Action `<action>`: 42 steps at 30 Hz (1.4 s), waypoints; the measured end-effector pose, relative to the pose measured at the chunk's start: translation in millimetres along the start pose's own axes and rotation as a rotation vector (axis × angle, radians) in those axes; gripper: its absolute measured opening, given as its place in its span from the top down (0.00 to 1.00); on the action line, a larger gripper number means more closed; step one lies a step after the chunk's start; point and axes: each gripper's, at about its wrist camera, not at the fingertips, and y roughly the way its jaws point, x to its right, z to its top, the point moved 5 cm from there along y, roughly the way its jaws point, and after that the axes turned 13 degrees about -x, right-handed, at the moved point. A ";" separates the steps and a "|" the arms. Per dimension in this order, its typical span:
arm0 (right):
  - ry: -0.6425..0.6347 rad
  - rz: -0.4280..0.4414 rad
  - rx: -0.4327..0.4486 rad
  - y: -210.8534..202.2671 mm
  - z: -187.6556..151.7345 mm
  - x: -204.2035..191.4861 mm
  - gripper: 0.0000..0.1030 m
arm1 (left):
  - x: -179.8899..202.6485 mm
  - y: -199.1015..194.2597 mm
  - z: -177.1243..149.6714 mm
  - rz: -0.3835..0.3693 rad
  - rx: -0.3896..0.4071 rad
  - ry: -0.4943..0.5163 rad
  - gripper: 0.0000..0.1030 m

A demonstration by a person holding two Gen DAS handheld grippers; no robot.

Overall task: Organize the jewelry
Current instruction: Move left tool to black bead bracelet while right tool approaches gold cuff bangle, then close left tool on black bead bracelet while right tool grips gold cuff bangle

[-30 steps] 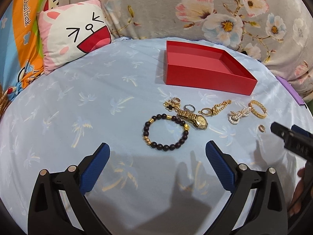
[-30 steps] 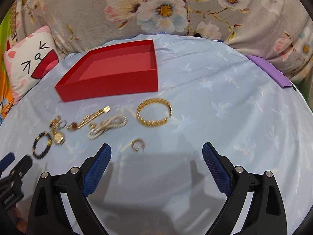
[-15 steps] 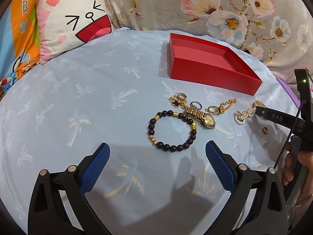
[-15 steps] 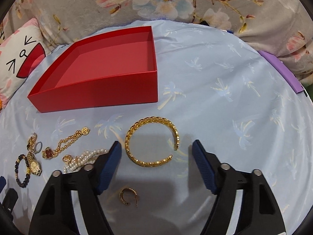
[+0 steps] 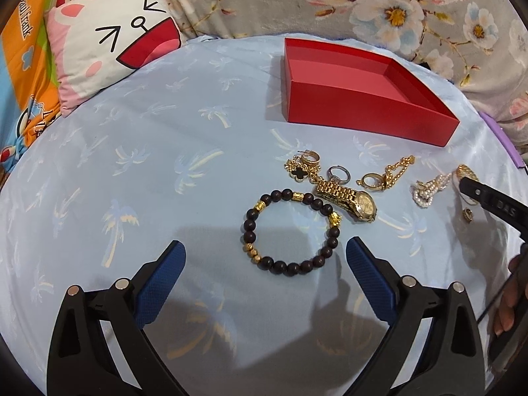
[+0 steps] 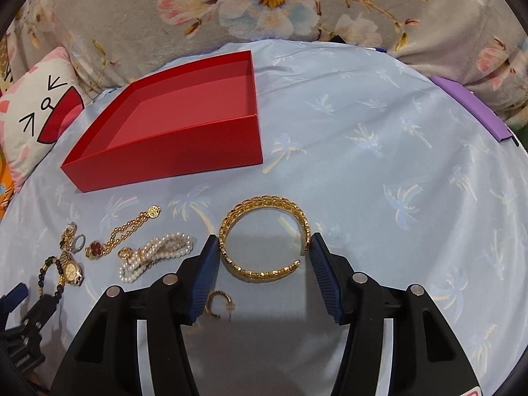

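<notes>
The right tongs [image 6: 264, 247] have just been closing and now stand about half open, a blue pad on either side of the gold cuff bangle [image 6: 264, 237]; the pads sit at the bangle's outer rim, but whether they press on it I cannot tell. The left tongs [image 5: 264, 257] gape wide and hold nothing, with the dark beaded bracelet [image 5: 290, 231] lying just ahead between their tips, untouched. All the jewelry lies on the pale blue palm-print bed sheet [image 5: 132, 165], in front of one empty red box [image 6: 184, 122]. Counted: one bangle, one beaded bracelet, one gold watch [image 5: 346, 198], one pearl strand [image 6: 155, 254], one gold chain with a red stone [image 6: 125, 231], one silver ring [image 5: 338, 174], one clover earring [image 5: 302, 170], and one small gold hoop [image 6: 219, 303] just beneath the right tongs. One cartoon cushion [image 5: 112, 43] rests at the far left.
</notes>
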 end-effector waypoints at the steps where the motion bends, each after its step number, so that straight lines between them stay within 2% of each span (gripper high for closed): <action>1: 0.002 0.000 0.003 -1.3 -1.5 0.1 0.47 | 0.5 2.2 0.8 -0.001 -0.010 0.002 0.10; 2: 0.006 -0.001 0.008 -3.0 -3.2 0.5 0.47 | 1.1 4.3 1.5 0.000 -0.021 0.005 0.13; 6: 0.013 0.001 0.023 -7.0 -4.7 1.6 0.47 | 4.5 4.6 2.5 0.021 -0.022 0.025 0.15; 7: 0.014 0.001 0.026 -7.7 -5.1 1.8 0.47 | 4.7 4.3 2.3 0.021 -0.017 0.026 0.19; 10: 0.015 0.003 0.032 -9.1 -6.1 1.7 0.46 | 5.8 2.1 1.5 0.012 -0.004 0.031 0.27; 13: 0.018 0.003 0.036 -9.8 -6.5 2.1 0.46 | 5.8 -0.7 0.1 -0.030 0.004 0.031 0.28; 15: 0.021 0.007 0.039 -10.9 -7.7 2.4 0.46 | 6.1 -0.9 -0.4 -0.020 0.007 0.034 0.33; 16: 0.022 0.008 0.040 -11.4 -8.4 2.5 0.46 | 7.3 -1.2 -0.7 -0.012 0.008 0.038 0.38; 21: 0.019 0.007 0.044 -12.2 -8.5 2.6 0.46 | 12.1 -2.5 -0.4 -0.016 0.015 0.062 0.53; 22: 0.019 0.007 0.044 -12.6 -9.0 3.0 0.46 | 11.7 -3.0 -0.2 -0.022 0.017 0.063 0.65; 23: 0.020 0.007 0.044 -12.5 -9.2 3.0 0.46 | 11.5 -3.4 0.0 -0.027 0.020 0.063 0.73; 26: 0.017 0.009 0.045 -13.0 -9.3 2.2 0.46 | 11.8 -4.0 0.4 -0.059 0.022 0.069 0.86; 30: 0.008 0.013 0.044 -14.1 -10.6 0.2 0.49 | 13.8 -7.2 -2.5 -0.091 0.027 0.077 0.89; 32: 0.008 0.017 0.039 -13.5 -10.9 0.0 0.53 | 15.0 -11.9 -3.7 -0.091 0.044 0.084 1.00; 33: 0.008 0.019 0.034 -12.8 -10.1 -0.1 0.56 | 15.5 -13.8 -4.4 -0.097 0.041 0.084 1.00; 36: 0.000 0.010 0.031 -11.5 -7.8 -1.1 0.55 | 15.9 -12.7 -6.0 -0.104 0.033 0.083 1.00; 38: -0.010 -0.002 0.027 -10.3 -6.6 -2.7 0.50 | 15.0 -11.7 -6.9 -0.099 0.033 0.078 1.00; 39: -0.013 -0.010 0.025 -9.6 -6.0 -3.2 0.39 | 13.8 -11.4 -7.5 -0.104 0.029 0.071 1.00; 40: -0.015 -0.018 0.025 -9.2 -5.2 -3.4 0.33 | 12.5 -10.9 -7.7 -0.108 0.027 0.064 1.00; 42: -0.018 -0.038 0.031 -8.5 -2.8 -3.2 0.31 | 9.2 -11.7 -8.8 -0.116 0.027 0.051 0.97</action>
